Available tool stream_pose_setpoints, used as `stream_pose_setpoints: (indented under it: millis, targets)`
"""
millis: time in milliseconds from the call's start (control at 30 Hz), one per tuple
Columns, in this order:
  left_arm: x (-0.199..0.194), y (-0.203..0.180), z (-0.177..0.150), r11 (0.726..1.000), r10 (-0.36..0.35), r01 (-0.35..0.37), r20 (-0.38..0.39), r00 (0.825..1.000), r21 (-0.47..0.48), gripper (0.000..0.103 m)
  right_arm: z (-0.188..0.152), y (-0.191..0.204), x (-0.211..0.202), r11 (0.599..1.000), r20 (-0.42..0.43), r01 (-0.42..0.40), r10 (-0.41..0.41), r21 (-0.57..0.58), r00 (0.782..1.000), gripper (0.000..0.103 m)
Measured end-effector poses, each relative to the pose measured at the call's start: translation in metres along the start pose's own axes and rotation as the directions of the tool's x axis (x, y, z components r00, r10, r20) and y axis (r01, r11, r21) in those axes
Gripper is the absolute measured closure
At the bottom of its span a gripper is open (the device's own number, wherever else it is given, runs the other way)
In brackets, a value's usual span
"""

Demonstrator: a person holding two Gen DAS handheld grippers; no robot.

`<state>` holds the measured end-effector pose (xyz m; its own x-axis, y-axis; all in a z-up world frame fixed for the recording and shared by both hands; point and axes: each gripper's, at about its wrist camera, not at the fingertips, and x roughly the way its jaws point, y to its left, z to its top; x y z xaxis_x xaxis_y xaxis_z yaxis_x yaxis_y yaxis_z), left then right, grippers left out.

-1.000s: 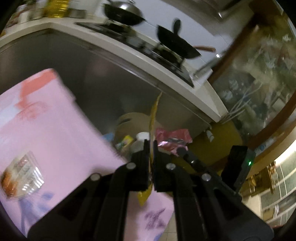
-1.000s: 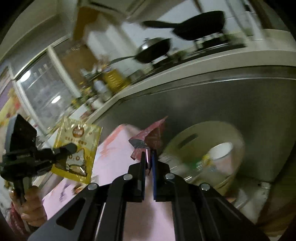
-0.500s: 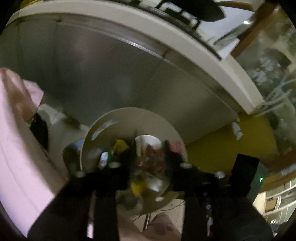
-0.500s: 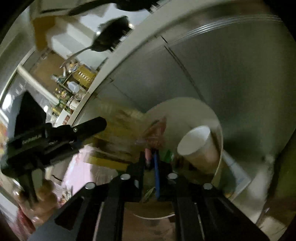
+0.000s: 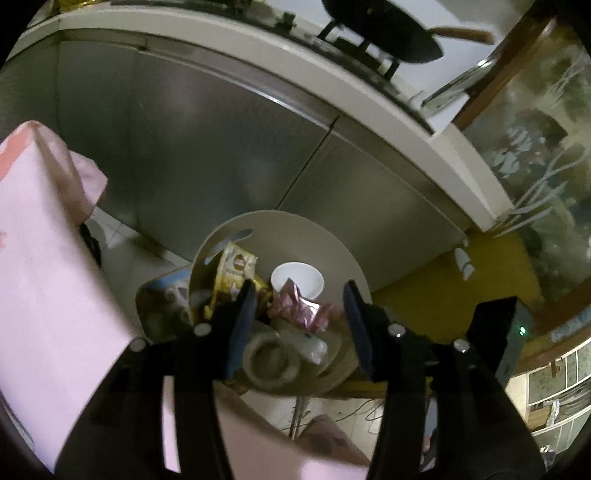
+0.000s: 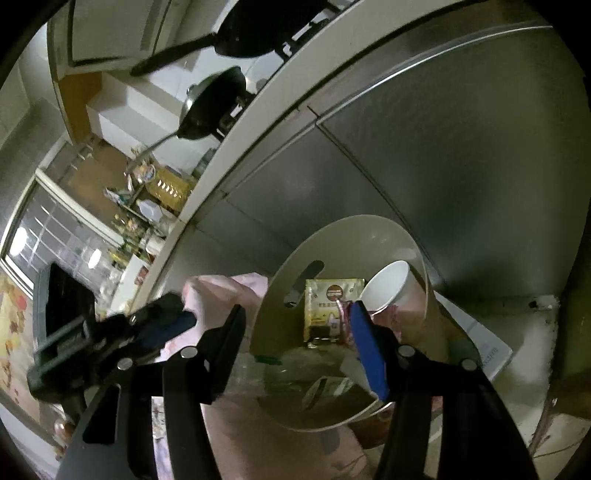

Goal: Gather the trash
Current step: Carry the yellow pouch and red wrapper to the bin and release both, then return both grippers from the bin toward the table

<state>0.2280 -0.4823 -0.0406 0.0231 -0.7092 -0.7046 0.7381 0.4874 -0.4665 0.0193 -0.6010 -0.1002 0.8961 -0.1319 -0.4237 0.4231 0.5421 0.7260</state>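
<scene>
A round beige trash bin (image 5: 295, 221) stands below both grippers. In it lie a yellow packet (image 5: 236, 267), a white paper cup (image 5: 297, 282), a crumpled pink wrapper (image 5: 299, 310) and a tape roll (image 5: 269, 360). My left gripper (image 5: 299, 295) hangs over the bin with its jaws opening and nothing pressed between them. My right gripper (image 6: 298, 314) is also over the bin (image 6: 280, 295), jaws opening and empty. Beyond it lie the yellow packet (image 6: 328, 306), the cup (image 6: 388, 284) and the pink wrapper (image 6: 343, 321). The left gripper (image 6: 184, 312) shows blurred at its left.
A steel cabinet front (image 5: 221, 147) rises right behind the bin, under a white counter (image 5: 332, 85) with a black wok (image 5: 380, 33). A pink cloth (image 5: 44, 258) hangs at the left. A blue and white box (image 5: 162, 299) sits beside the bin. Frosted glass (image 5: 535, 166) at the right.
Both grippers came down over the bin and opened. The left let go of the yellow packet, the right of the pink wrapper. Both now lie in the bin.
</scene>
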Motion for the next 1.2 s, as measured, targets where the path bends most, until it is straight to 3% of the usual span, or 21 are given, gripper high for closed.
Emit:
stream_pose_setpoints:
  millis: [133, 367, 567, 900, 1200]
  targets:
    - [-0.034, 0.000, -0.024, 1.000, 0.023, -0.023, 0.048, 0.999, 0.016, 0.056, -0.008, 0.010, -0.015, 1.000, 0.009, -0.023, 0.023, 0.004, 1.000, 0.046]
    - [-0.091, 0.006, -0.070, 0.981, 0.177, -0.186, 0.149, 0.973, 0.053, 0.056, -0.029, 0.052, -0.032, 0.996, 0.013, -0.067, 0.068, -0.052, 0.998, 0.046]
    - [-0.139, 0.021, -0.106, 0.931, 0.347, -0.363, 0.219, 0.912, 0.035, 0.056, -0.052, 0.091, -0.041, 0.988, -0.017, -0.107, 0.106, -0.113, 0.994, 0.046]
    - [-0.197, 0.047, -0.150, 0.860, 0.491, -0.509, 0.288, 0.822, -0.013, 0.056, -0.093, 0.139, -0.036, 0.975, -0.100, -0.138, 0.122, -0.172, 0.988, 0.046]
    - [-0.228, 0.082, -0.185, 0.836, 0.543, -0.541, 0.287, 0.789, -0.092, 0.056, -0.119, 0.172, -0.029, 0.963, -0.152, -0.146, 0.113, -0.228, 0.982, 0.046]
